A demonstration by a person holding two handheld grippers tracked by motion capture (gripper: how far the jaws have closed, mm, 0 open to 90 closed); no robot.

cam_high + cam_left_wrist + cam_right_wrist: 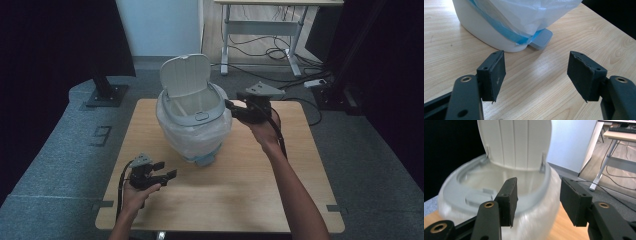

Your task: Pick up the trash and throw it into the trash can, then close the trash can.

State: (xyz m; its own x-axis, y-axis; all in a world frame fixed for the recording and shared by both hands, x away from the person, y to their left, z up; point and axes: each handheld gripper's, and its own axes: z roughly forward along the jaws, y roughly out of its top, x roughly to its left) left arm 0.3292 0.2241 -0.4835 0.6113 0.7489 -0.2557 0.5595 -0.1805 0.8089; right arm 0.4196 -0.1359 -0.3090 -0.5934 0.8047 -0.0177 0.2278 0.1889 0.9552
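While the left gripper [161, 171] rests low over the near left part of the wooden tabletop [240, 190], its jaws stand wide apart with nothing between them, pointed toward the foot of the bin [192, 122]. Seen along those jaws in the left gripper view, the bin's white base [486, 35] sits on the wood a short way ahead, with the blue-edged plastic liner [524, 15] hanging down over it and the grey foot pedal [541, 41] sticking out at the bottom.

On the far middle of the tabletop stands the small white pedal bin, its lid [184, 75] tipped up and back, its grey rim ring [200, 116] exposed and the translucent liner bulging around the body.

At the bin's right side the right gripper [231, 105] is held level, its jaw tips just beside the rim. In the right gripper view its jaws are partly open with no pad pressing on anything; the blurred rim and liner lie right behind them, and whether a tip touches the bin cannot be told. The raised lid [515, 142] shows its ribbed underside above the jaws
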